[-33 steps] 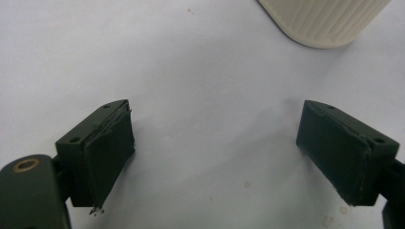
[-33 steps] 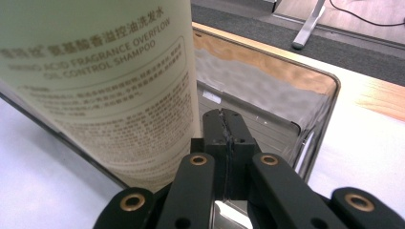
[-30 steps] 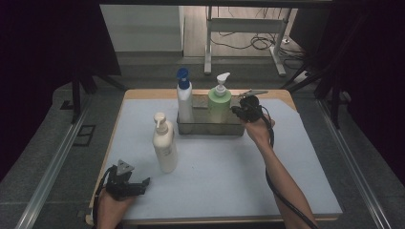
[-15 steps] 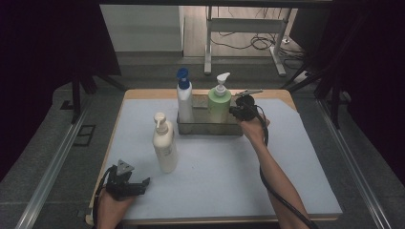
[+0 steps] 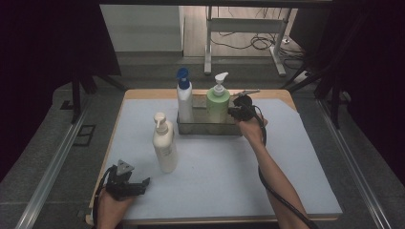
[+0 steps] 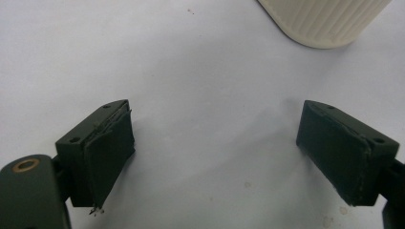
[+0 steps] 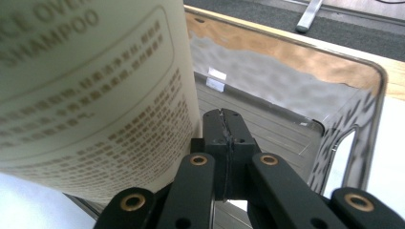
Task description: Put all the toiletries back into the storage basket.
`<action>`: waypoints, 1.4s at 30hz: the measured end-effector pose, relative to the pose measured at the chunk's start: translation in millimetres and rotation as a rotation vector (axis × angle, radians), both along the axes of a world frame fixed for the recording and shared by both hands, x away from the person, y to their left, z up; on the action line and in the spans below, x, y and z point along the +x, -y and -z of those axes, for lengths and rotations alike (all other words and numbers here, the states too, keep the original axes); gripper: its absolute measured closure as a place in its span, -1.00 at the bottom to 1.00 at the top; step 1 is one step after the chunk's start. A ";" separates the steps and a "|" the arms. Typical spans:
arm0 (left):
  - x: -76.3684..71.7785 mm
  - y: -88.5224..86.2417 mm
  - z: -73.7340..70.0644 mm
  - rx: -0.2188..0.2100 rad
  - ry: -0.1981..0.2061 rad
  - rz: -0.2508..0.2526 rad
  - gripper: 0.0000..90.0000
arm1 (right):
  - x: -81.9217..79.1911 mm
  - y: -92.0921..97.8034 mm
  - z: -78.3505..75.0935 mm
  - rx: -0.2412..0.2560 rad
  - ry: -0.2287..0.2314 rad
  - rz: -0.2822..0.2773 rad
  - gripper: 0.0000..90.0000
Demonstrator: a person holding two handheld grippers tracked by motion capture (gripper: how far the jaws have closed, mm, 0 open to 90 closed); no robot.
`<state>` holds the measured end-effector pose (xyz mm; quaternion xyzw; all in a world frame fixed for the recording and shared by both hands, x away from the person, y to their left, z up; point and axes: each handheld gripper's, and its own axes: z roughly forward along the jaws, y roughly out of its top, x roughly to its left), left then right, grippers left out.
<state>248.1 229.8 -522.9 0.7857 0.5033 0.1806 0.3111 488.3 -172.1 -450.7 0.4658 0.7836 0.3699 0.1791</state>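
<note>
A cream pump bottle (image 5: 164, 143) stands on the pale mat, and its base (image 6: 325, 19) lies just beyond my left gripper (image 6: 215, 119). That gripper (image 5: 141, 183) rests open at the mat's near left corner with nothing between its jaws. A green bottle with a white pump (image 5: 218, 102) and a white bottle with a blue pump (image 5: 184, 100) stand in a clear tray (image 5: 210, 129) at the back. My right gripper (image 5: 238, 109) is shut on nothing, over the tray's right end. Its tips (image 7: 223, 114) sit right beside the green bottle's printed label (image 7: 95, 86).
The tray's rim (image 7: 372, 71) curves round just past the right gripper's tips. The pale mat (image 5: 229, 167) covers a wooden table (image 5: 143, 94). A metal frame (image 5: 239, 24) and cables lie on the floor beyond the table.
My right gripper has moved a little to the left, closer to the green bottle. The left gripper and the bottles have stayed put.
</note>
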 end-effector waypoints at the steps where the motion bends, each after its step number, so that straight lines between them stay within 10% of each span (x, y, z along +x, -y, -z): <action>1: 0.0 0.0 0.0 0.000 0.000 0.000 -0.73 | 0.3 -1.0 0.7 -0.003 -0.002 -0.001 0.98; 42: 0.1 0.1 -0.1 0.000 -0.001 0.000 -0.73 | -2.9 -43.0 7.2 -0.002 -0.009 -0.067 0.98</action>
